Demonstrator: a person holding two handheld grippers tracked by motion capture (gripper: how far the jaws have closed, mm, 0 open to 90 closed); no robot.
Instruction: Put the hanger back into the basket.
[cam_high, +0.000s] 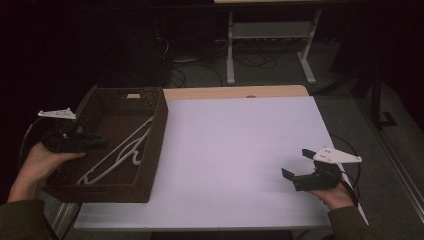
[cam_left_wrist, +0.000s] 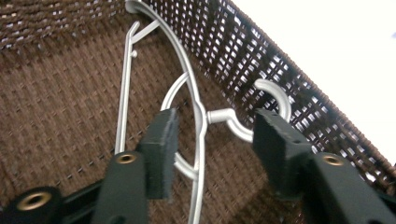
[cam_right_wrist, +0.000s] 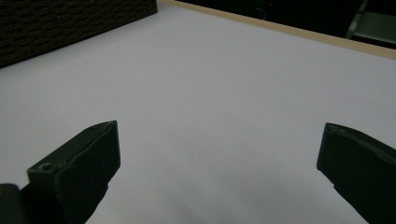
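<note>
Left gripper (cam_left_wrist: 212, 140) inside wicker basket (cam_high: 160, 125), jaws apart astride white hanger (cam_left_wrist: 201, 116) lying flat, evidently released there; right gripper (cam_right_wrist: 219, 172) idle beside basket, jaws wide, empty.

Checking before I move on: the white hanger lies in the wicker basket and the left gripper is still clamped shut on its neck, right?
Not quite. The white hanger does lie in the wicker basket, but the left gripper has its jaws apart, either side of the neck without pressing it. The left gripper view shows this.

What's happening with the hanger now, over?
Left gripper open, astride hanger, not pinching. Hanger lies in basket. Right gripper open over table. Nothing blocking.
</note>
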